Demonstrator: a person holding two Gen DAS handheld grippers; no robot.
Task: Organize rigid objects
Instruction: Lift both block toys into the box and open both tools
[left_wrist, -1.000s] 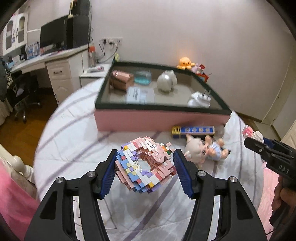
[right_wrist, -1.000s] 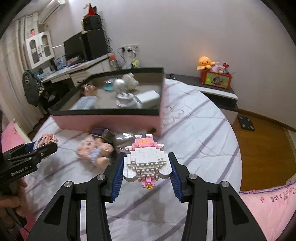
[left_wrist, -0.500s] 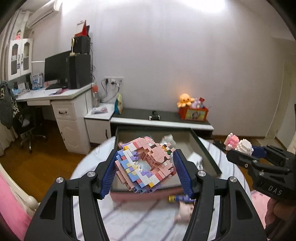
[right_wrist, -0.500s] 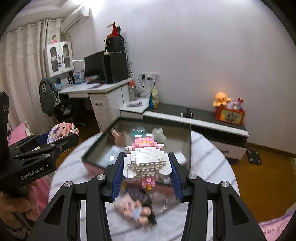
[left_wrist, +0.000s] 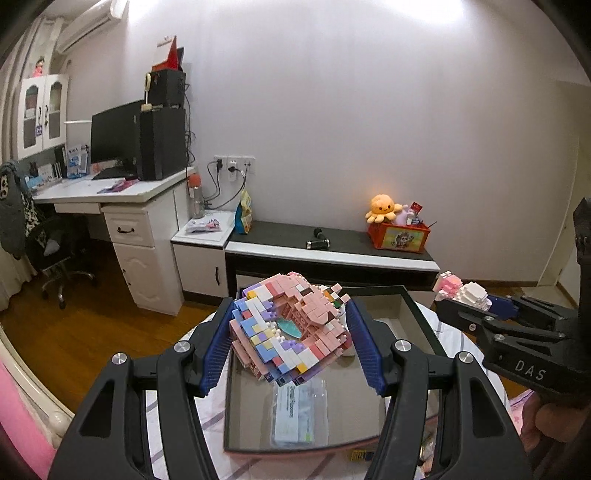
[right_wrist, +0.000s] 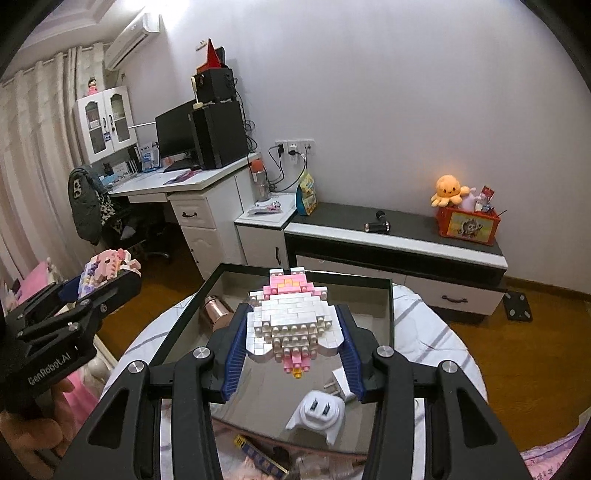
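My left gripper (left_wrist: 291, 347) is shut on a pink, blue and white brick model (left_wrist: 290, 328), held in the air above the open box (left_wrist: 424, 325) on the round table. My right gripper (right_wrist: 291, 345) is shut on a white and pink brick model (right_wrist: 291, 325), also held above the box (right_wrist: 390, 317). The right gripper with its model (left_wrist: 463, 293) shows at the right of the left wrist view. The left gripper with its model (right_wrist: 107, 266) shows at the left of the right wrist view.
Inside the box lie a white plug adapter (right_wrist: 317, 413), a copper cup (right_wrist: 218, 312) and a clear packet (left_wrist: 299, 413). A yellow and blue pack (right_wrist: 258, 454) lies on the striped tablecloth (right_wrist: 432, 339) in front of the box. A desk (left_wrist: 122, 192) and low cabinet (left_wrist: 332, 247) stand behind.
Both grippers have risen with their brick models from just over the tablecloth to above the box. The doll and small pack have dropped out of the lower view.
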